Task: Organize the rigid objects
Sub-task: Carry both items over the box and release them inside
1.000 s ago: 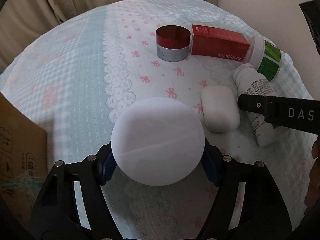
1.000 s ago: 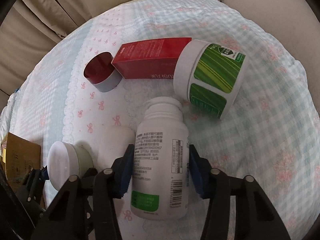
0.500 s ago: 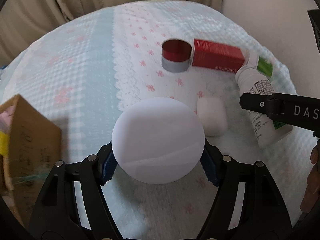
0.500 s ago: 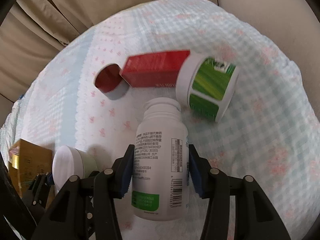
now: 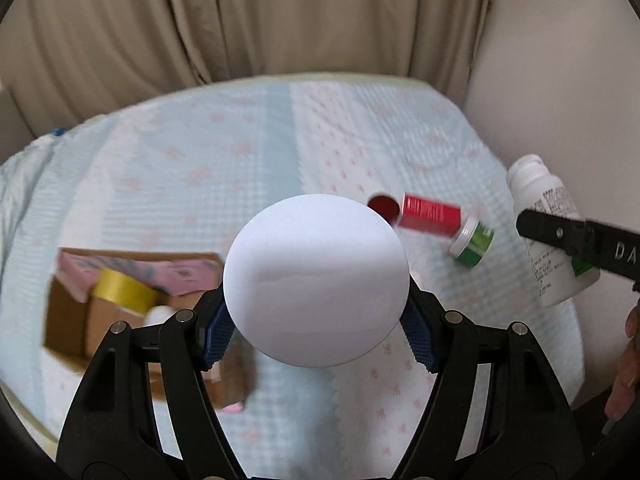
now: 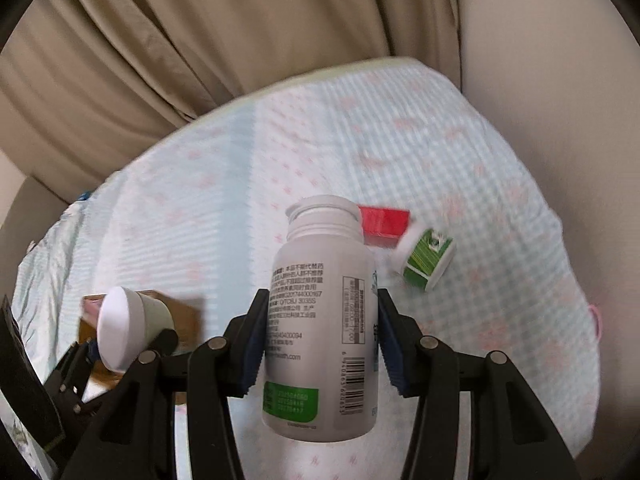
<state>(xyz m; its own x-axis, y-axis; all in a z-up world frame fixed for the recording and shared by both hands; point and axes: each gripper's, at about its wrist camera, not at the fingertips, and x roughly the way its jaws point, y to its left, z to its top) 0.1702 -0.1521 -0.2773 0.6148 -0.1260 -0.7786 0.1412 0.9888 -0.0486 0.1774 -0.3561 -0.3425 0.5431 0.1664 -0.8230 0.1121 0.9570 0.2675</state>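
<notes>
Left wrist view showed the left gripper held above the bed, its blue pads pinching a round jar with a white lid that faced the camera. Below and to the left, an open cardboard box sat on the pale blue patterned bedspread, with a yellow roll of tape inside it against something pink. Farther back on the right lay a small red-topped tin, a red carton just beside it, and a green-labelled tub tipped on its side at the carton's end.

From the right wrist view, the right gripper had its fingers clamped on a white supplement bottle, cap pointing away, lifted clear of the bedspread. The jar in the other gripper appeared at lower left, over the box. The red carton and green tub lay beyond the bottle. Beige curtains hung behind the bed.
</notes>
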